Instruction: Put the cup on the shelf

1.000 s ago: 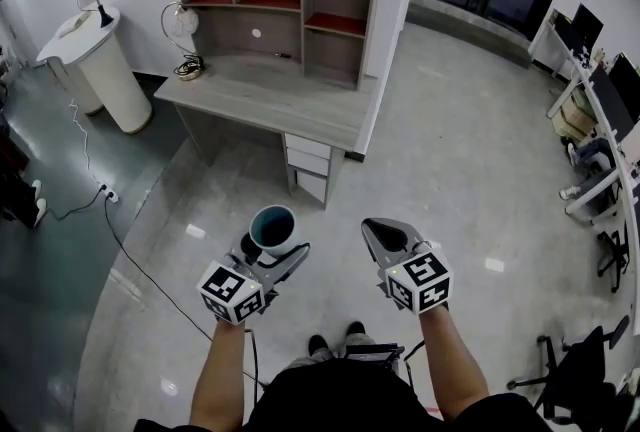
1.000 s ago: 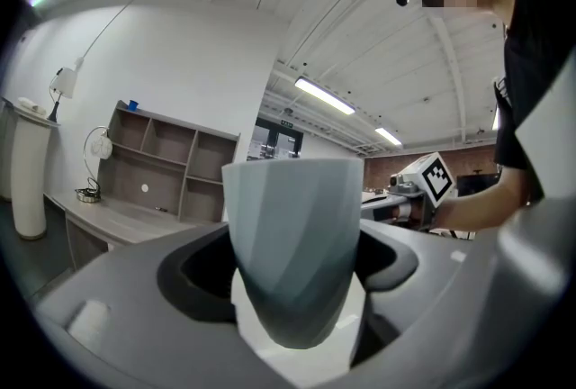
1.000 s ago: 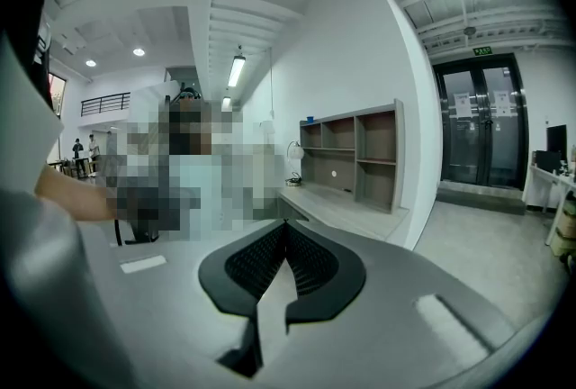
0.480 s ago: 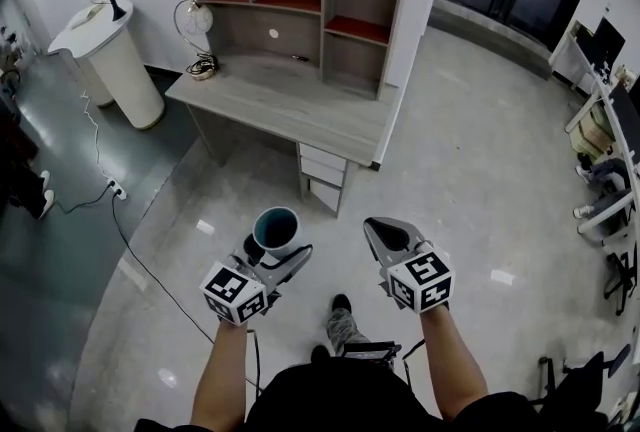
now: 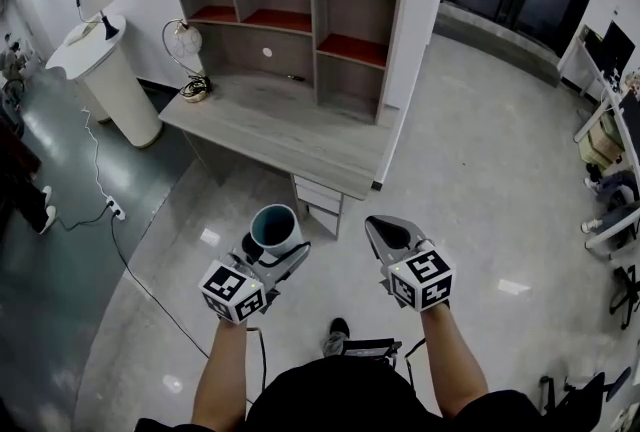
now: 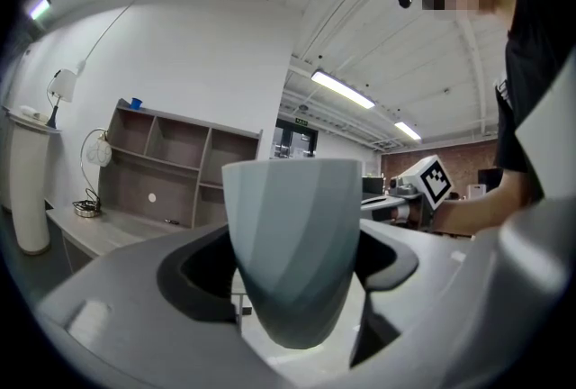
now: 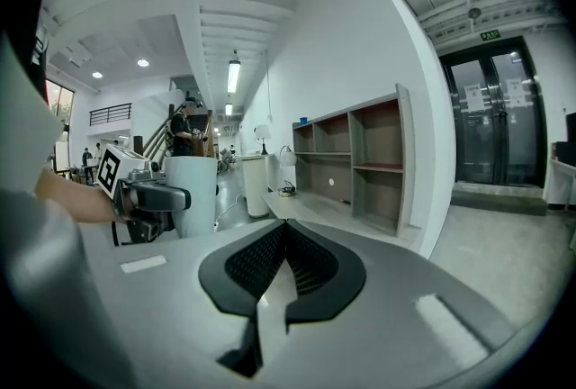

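Shelf [image 5: 312, 18]: on the rear of the desk [image 5: 290, 135], against the wall.
Lamp [image 5: 184, 42]: desk's left end, just beside the shelf.
Drawers [image 5: 318, 202]: under the desk's right end.
Round stand [image 5: 110, 85]: left of the desk, apart.
Cup [image 5: 275, 226]: between the left gripper's [image 5: 272, 250] jaws, before the desk.
Right gripper [image 5: 385, 232]: right of the cup.

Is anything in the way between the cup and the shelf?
Nothing visible is. The cup, held in the left gripper, has only bare floor ahead, then the desk under the shelf. A lamp stands at the desk's left end.

Matt cup [image 5: 275, 228], wood-grain shelf [image 5: 250, 50], glossy floor [image 5: 480, 170].
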Motion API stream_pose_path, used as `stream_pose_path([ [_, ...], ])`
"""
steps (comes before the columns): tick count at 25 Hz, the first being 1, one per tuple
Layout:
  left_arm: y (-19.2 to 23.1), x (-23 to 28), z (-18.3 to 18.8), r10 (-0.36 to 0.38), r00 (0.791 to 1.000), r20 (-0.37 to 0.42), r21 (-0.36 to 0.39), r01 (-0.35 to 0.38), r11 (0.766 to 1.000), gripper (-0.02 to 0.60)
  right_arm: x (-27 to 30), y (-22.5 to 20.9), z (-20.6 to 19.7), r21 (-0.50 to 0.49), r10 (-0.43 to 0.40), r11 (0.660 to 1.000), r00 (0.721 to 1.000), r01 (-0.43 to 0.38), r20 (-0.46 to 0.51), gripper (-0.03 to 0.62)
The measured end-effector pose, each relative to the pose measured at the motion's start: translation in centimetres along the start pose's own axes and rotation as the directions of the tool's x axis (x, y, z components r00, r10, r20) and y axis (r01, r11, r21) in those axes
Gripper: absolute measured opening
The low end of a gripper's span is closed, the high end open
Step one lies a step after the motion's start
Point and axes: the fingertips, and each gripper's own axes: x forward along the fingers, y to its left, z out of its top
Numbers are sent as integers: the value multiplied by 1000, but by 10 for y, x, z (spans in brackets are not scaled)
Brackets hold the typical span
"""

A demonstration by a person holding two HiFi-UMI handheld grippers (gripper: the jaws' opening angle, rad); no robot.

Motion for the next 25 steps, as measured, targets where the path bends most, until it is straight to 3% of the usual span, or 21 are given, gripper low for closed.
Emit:
stream_pose_path([
  [10, 20, 74, 10, -1, 1000, -11, -1, 1, 1000, 368, 31, -71, 16, 8, 9, 1000, 1000, -10, 12, 11],
  [17, 43, 99, 17, 6, 1000, -14, -1, -6, 1000, 368, 54, -93, 25, 18, 18, 1000, 1000, -18, 13, 12],
  [25, 85, 141, 20, -37, 999, -6, -2, 37, 999, 369, 95, -125, 36, 4, -20, 1000, 1000, 20, 8, 12],
])
